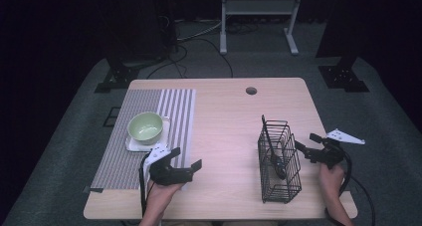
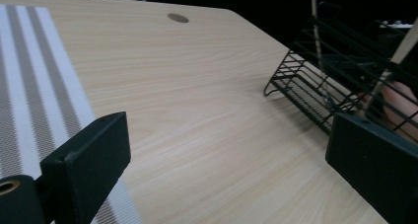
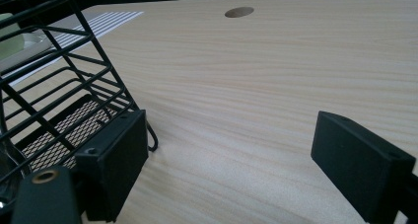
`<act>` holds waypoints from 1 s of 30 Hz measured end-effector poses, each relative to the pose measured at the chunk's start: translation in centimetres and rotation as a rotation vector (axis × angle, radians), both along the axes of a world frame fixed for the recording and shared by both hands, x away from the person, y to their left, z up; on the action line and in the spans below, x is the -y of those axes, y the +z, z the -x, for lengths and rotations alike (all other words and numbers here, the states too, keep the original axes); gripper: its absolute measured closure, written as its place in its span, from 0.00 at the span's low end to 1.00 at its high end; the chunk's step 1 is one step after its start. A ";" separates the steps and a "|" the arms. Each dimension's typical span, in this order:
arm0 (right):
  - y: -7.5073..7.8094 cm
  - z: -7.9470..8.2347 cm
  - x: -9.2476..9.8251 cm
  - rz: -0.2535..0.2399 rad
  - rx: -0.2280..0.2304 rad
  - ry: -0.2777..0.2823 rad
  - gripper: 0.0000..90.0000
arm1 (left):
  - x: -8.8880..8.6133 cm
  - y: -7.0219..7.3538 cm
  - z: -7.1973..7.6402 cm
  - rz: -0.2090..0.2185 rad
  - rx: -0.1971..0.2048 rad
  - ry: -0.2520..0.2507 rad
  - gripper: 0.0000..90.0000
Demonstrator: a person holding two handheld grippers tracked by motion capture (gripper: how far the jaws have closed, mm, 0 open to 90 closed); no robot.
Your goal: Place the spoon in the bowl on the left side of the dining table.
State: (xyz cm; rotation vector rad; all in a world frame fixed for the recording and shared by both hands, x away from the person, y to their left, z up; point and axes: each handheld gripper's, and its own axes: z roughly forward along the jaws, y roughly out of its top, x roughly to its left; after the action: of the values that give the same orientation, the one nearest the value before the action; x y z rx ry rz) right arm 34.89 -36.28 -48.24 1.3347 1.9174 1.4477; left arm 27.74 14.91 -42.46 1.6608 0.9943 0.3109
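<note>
Both grippers stand with their fingers spread wide and hold nothing. The left gripper (image 1: 187,159) hovers at the near edge of the striped mat (image 1: 149,131), its fingers apart over bare wood. The right gripper (image 1: 307,142) sits just right of the wire basket (image 1: 278,161), one finger (image 3: 116,160) close beside the basket's foot; whether it touches cannot be told. The basket is black wire with a mesh floor, standing upright on the surface (image 1: 224,126), with a dark utensil (image 1: 276,164) leaning inside. It lies between the two grippers, much nearer the right one. A green bowl (image 1: 146,126) rests on a white plate (image 1: 130,145) on the mat.
</note>
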 end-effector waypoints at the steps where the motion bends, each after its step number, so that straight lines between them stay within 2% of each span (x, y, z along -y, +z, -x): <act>1: 0.0 0.0 0.0 -0.001 0.000 0.000 0.15 | 0.3 0.1 0.0 -0.001 0.000 -0.009 0.03; 5: 0.0 0.0 0.1 -0.006 0.001 0.001 0.15 | 1.3 0.6 0.0 0.001 0.006 -0.039 0.03; 30: 0.0 0.0 0.1 -0.011 -0.001 0.001 0.15 | 5.3 1.6 -0.1 0.018 0.013 -0.126 0.03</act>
State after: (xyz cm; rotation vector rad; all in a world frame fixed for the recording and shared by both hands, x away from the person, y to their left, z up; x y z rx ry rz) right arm 34.89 -36.38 -48.25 1.3401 1.9139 1.4605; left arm 27.84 9.64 -40.87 1.6945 0.8759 0.2279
